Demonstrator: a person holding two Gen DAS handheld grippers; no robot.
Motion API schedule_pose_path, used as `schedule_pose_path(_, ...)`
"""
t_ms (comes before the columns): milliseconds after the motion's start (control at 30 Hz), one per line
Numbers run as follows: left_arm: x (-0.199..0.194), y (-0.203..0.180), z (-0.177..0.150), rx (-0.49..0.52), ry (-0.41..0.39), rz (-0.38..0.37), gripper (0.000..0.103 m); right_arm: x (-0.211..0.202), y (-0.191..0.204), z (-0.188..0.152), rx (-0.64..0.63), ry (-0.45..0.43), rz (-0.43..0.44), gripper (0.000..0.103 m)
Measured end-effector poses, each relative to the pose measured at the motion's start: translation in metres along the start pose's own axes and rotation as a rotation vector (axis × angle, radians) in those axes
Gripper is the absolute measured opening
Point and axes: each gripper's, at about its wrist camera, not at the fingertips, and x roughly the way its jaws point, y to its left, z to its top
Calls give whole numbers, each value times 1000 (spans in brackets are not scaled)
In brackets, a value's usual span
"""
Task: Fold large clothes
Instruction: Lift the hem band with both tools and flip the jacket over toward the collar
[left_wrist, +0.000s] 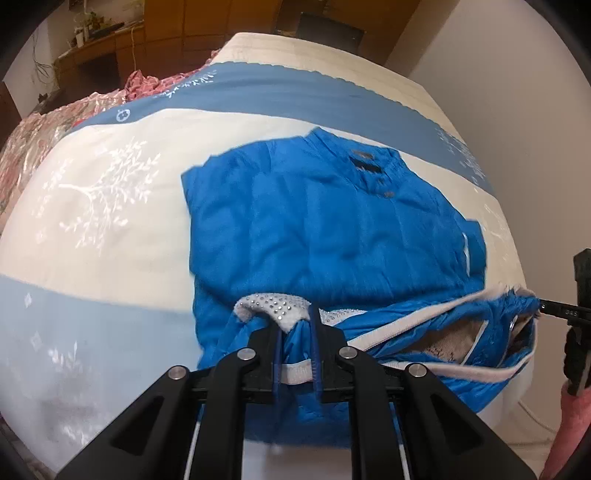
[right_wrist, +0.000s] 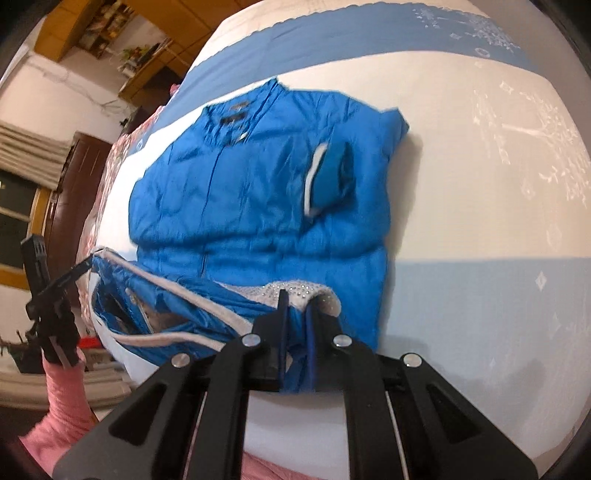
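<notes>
A bright blue padded jacket (left_wrist: 325, 221) lies spread on the bed (left_wrist: 110, 240), collar at the far end. Its near hem is lifted off the cover and doubled over, showing white trim and a grey rhinestone patch (left_wrist: 273, 302). My left gripper (left_wrist: 295, 321) is shut on this hem beside the patch. At the right edge, my right gripper (left_wrist: 541, 307) pinches the hem's other corner. In the right wrist view the jacket (right_wrist: 258, 192) lies the same way. There my right gripper (right_wrist: 296, 302) is shut on the hem, and my left gripper (right_wrist: 90, 263) holds the far corner at the left.
The bed cover (right_wrist: 480, 184) is white with blue bands and a white tree print. A pink floral quilt (left_wrist: 33, 147) is bunched at the bed's left side. Wooden cabinets (left_wrist: 166, 37) stand behind it and a plain wall (left_wrist: 517, 110) at the right. A pink sleeve (right_wrist: 66, 398) shows.
</notes>
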Motion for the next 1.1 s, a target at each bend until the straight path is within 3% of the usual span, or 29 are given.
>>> schedule_pose_path(267,38,-2,61,-3,19,42,13,28,-12,74,40,28,-14,7)
schedule_pose_path(700,126,14,145,-39,71,103,13,86,-33,164,78,76,-84,7)
schedule_pose_path(900,157,9,154,8,101,158,14,110,-33,185,60,95,-174,7)
schedule_pose_path(1100,170,6,152,38,92,179,15,128,-41,188,70,103,-193,7)
